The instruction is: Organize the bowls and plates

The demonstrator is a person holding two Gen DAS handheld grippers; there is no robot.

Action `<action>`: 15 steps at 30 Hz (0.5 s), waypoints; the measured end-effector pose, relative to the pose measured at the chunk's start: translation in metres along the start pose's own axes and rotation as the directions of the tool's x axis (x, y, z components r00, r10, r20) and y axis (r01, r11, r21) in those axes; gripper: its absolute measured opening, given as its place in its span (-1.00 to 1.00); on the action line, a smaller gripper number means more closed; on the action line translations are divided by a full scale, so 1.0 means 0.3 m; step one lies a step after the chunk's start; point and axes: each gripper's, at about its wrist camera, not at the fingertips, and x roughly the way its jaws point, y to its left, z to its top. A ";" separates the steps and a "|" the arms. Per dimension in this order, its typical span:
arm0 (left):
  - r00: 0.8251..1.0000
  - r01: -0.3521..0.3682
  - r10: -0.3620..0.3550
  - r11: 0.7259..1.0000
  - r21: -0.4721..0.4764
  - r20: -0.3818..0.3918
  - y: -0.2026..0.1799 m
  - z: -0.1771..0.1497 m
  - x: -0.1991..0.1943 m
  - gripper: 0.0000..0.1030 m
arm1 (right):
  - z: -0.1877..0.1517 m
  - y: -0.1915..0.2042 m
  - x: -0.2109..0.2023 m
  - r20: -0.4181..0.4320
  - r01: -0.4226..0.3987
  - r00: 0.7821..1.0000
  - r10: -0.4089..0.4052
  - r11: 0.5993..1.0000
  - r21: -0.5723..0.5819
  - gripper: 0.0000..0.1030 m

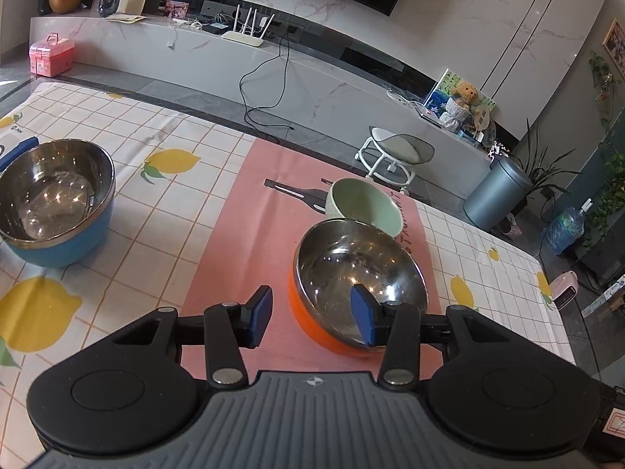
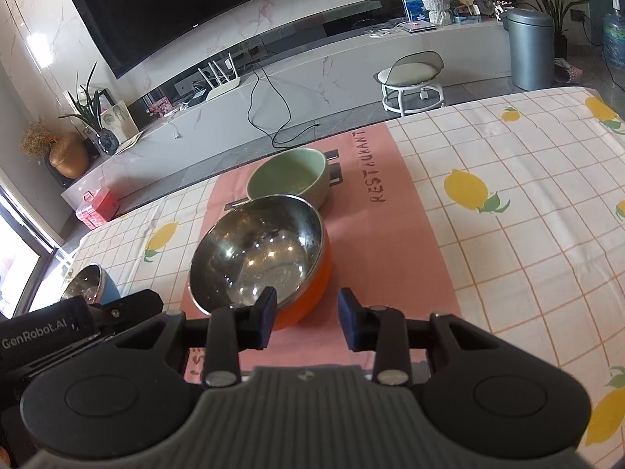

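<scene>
An orange bowl with a steel inside [image 1: 351, 269] [image 2: 261, 258] sits on the pink placemat [image 1: 234, 234] [image 2: 390, 242]. A pale green bowl [image 1: 365, 205] [image 2: 291, 178] stands just behind it, touching or nearly so. A blue bowl with a steel inside [image 1: 54, 203] [image 2: 91, 287] stands at the left on the lemon tablecloth. My left gripper [image 1: 312, 318] is open; its right finger is over the orange bowl's inside, its left finger outside the rim. My right gripper [image 2: 306, 320] is open and empty, its jaws astride the orange bowl's near rim.
The lemon-print tablecloth [image 1: 164, 179] [image 2: 508, 215] covers the table, whose far edge faces a marble TV bench [image 1: 273, 62]. A white stool [image 1: 394, 152] [image 2: 414, 78] and a grey bin [image 1: 496, 191] [image 2: 531, 51] stand on the floor beyond.
</scene>
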 end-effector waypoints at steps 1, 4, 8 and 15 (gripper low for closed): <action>1.000 -0.010 0.010 1.000 0.004 -0.006 -0.006 0.008 0.024 0.00 | 0.011 0.000 0.014 -0.001 0.006 1.000 -0.006 1.000 0.008 -0.33; 0.999 -0.045 0.046 0.999 0.027 -0.024 -0.021 0.010 0.084 0.00 | 0.035 -0.001 0.058 -0.009 0.023 1.000 -0.023 0.999 0.033 -0.33; 0.998 -0.056 0.056 0.998 0.007 -0.040 -0.016 0.019 0.144 0.00 | 0.046 0.003 0.121 -0.021 0.049 0.999 -0.048 0.998 0.040 -0.33; 0.994 -0.066 0.067 0.998 0.011 -0.091 -0.001 0.043 0.229 -0.21 | 0.050 -0.001 0.208 -0.059 0.061 0.997 -0.057 0.996 0.061 -0.45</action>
